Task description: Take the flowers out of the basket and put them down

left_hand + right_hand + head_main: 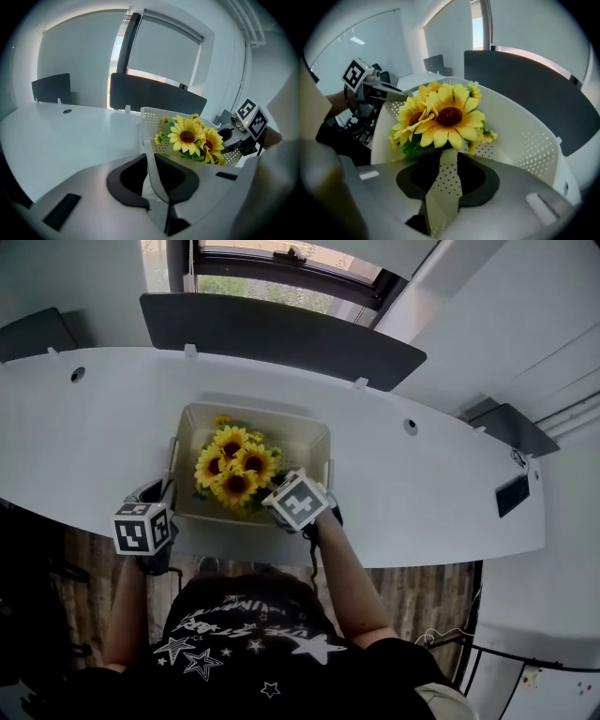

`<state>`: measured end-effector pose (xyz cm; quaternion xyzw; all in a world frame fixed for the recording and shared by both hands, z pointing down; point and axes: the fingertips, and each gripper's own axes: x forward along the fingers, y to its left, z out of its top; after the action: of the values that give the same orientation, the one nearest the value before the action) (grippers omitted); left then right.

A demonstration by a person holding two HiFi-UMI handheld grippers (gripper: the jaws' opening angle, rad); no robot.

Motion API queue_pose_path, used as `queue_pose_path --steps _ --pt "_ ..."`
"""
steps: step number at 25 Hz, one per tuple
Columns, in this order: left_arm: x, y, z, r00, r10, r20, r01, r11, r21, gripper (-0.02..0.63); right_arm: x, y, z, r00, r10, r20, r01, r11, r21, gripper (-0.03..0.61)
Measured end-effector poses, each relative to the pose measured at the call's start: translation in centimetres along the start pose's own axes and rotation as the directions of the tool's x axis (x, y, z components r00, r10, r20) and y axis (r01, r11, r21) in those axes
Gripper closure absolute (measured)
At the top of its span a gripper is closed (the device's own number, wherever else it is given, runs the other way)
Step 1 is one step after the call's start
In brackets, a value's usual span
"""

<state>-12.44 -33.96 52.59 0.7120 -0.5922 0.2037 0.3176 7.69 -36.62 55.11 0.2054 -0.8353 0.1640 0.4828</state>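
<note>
A white perforated basket point(305, 442) stands on the white table near its front edge, with a bunch of yellow sunflowers point(234, 470) inside. My left gripper point(167, 491) is at the basket's near-left corner; in the left gripper view its jaws point(152, 187) are shut on the basket's thin wall point(152, 119), with the sunflowers point(187, 136) just beyond. My right gripper point(286, 502) is at the near-right side. In the right gripper view its jaws point(445, 187) pinch the dotted wall of the basket point(525, 140) directly below the sunflowers point(447, 117).
A dark partition screen point(281, 329) runs along the table's far edge, below a window. The curved white table point(422, 493) stretches wide to both sides of the basket. The person's torso stands at the front edge. Each gripper shows in the other's view: the right gripper point(234, 136), the left gripper point(389, 91).
</note>
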Motion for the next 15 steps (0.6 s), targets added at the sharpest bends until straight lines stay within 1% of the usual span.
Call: queue_pose_path --steps 3,5,8,11,15 --pt "0.0 0.0 0.0 1.000 0.000 0.005 0.000 1.000 -0.011 0.563 1.0 0.9 -1.1 0.992 0.035 -0.122 -0.045 0.996 -0.076 0.450" --pt "0.0 0.0 0.1 1.000 -0.005 0.009 0.005 1.000 -0.021 0.565 1.5 1.6 -1.5 0.981 0.053 -0.188 -0.083 0.984 -0.155 0.412" --pt "0.0 0.0 0.0 1.000 -0.004 0.013 0.004 1.000 -0.025 0.565 2.0 1.9 -1.9 0.969 0.034 -0.244 -0.097 0.963 -0.251 0.360" --pt "0.0 0.0 0.0 1.000 -0.003 0.012 0.003 1.000 -0.023 0.565 1.7 1.9 -1.1 0.976 0.007 -0.216 -0.072 0.953 -0.294 0.330" --pt "-0.1 0.0 0.0 1.000 -0.006 0.011 0.006 1.000 -0.029 0.566 1.2 1.9 0.6 0.985 0.031 -0.167 -0.079 0.954 -0.290 0.322"
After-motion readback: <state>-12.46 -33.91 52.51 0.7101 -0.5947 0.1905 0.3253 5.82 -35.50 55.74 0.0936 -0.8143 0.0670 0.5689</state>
